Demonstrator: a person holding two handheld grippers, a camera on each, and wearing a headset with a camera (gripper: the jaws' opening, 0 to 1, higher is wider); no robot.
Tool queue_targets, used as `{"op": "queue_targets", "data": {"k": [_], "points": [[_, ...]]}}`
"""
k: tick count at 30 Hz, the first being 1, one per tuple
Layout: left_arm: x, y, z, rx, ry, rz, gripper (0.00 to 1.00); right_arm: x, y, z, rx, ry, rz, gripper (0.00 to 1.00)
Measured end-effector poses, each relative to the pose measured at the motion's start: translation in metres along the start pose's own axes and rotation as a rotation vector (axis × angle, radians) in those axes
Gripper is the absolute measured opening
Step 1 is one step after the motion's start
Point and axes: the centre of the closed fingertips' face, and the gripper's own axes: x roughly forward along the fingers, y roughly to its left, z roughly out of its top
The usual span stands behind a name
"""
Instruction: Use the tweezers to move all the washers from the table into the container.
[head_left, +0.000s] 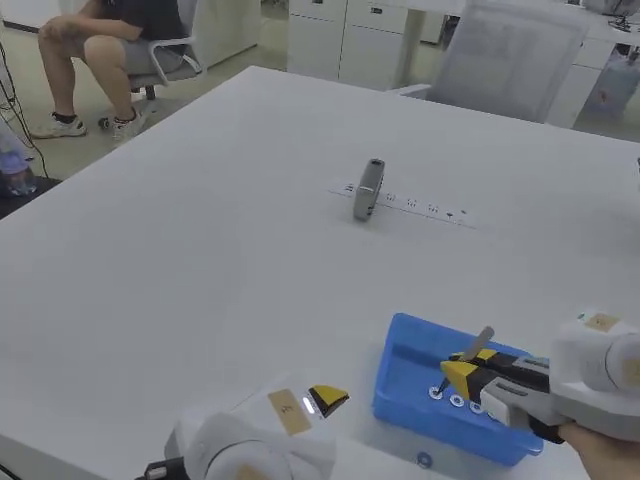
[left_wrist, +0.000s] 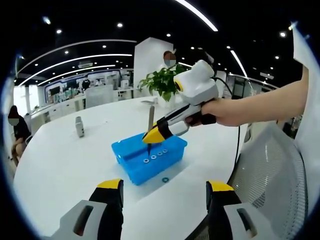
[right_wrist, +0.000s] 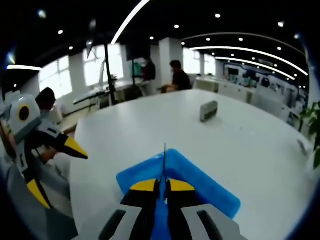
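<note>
A blue container (head_left: 405, 345) sits near the table's front edge, with several washers (head_left: 457, 401) lying in a row inside it. One washer (head_left: 424, 460) lies on the table just in front of the container, also seen as the loose washer (left_wrist: 165, 179). My right gripper (head_left: 460, 370) is shut on the tweezers (left_wrist: 150, 120), whose tips point down into the container (left_wrist: 131, 167) close to the washers (left_wrist: 153, 156). My left gripper (left_wrist: 164, 192) stands open with nothing between its jaws, to the left of the container. From the right gripper view the tweezers (right_wrist: 164, 157) reach over the container (right_wrist: 210, 187).
A small grey block (head_left: 368, 188) lies mid-table by a row of printed marks. A person sits on a chair (head_left: 165, 50) at the far left, and a grey office chair (head_left: 520, 55) stands beyond the table's far edge.
</note>
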Motion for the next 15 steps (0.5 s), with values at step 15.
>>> {"op": "queue_targets", "data": {"k": [15], "points": [[0.002,-0.002,-0.002,0.009,0.012,-0.011,0.67,-0.024,0.021,0.018,-0.030,-0.053,0.018,0.04]]}}
